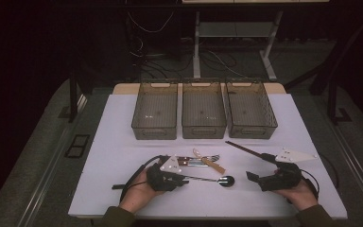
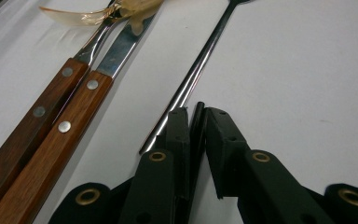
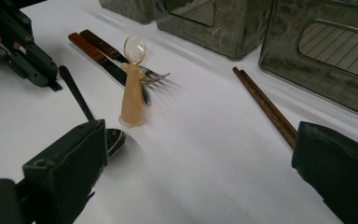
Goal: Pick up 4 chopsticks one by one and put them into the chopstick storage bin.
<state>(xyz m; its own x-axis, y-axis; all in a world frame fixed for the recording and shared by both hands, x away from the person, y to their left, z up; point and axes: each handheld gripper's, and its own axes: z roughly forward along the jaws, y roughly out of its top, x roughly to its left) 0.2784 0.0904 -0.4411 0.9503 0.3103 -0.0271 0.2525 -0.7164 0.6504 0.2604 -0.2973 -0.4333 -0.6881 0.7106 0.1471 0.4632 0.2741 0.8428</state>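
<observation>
High view shows the left gripper (image 1: 182,179) at the handle end of a metal spoon (image 1: 220,179), which lies flat on the white table (image 1: 123,142), bowl toward the right gripper (image 1: 251,176). Left gripper view has its jaws nearly pressed together on the thin handle tip, a low pinch suited to lifting so flat a thing. Right gripper jaws stand spread, holding nothing, near the chopsticks (image 3: 265,105). Three bins (image 1: 203,113) beyond appear placed for sorting; knife (image 2: 51,140) and fork (image 2: 23,126) wait alongside.

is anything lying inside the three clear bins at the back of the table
No, all three bins show bare ribbed floors in the high view; the cutlery lies on the table.
</observation>
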